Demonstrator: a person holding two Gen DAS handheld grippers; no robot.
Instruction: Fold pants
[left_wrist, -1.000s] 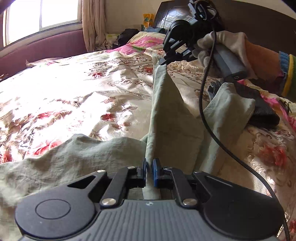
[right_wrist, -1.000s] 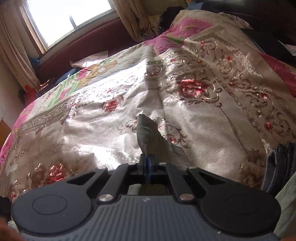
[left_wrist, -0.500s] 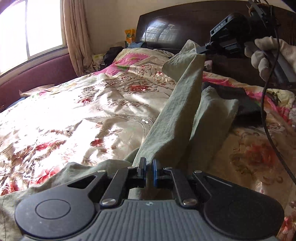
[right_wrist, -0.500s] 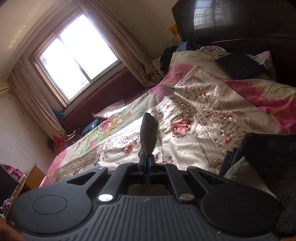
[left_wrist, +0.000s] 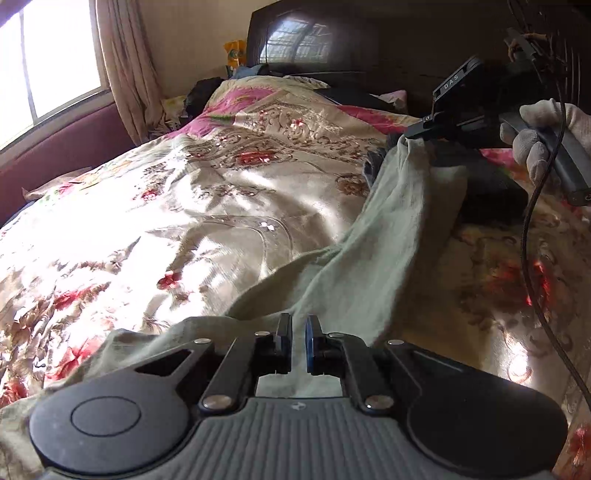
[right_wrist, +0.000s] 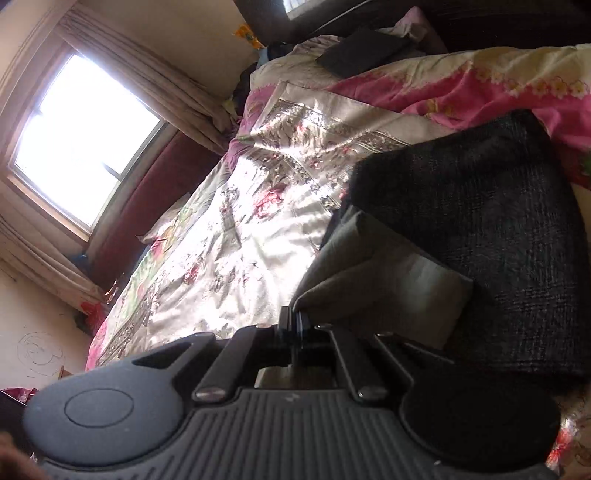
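On the left side of the bed (left_wrist: 155, 221), the flowery cover is bare and bright near the window (left_wrist: 48, 66). Your left gripper (left_wrist: 298, 341) is low down here, pinching the near edge of the green pants (left_wrist: 369, 266); its jaws show a small gap with the cloth between them. From there the pants stretch up and across the bed to your right gripper (left_wrist: 410, 136), which is clenched on the far end of the cloth. Just past it lies a dark folded cloth (right_wrist: 498, 240).

To do this fold well, keep both grips tight so the cloth does not slip. Move your two hands at the same speed, so the pants stay flat between them. Lay one end neatly on top of the other, with the edges lined up. Keep the pants away from the dark cloth so they do not bunch on it. Let go only when the pants rest flat on the bed.
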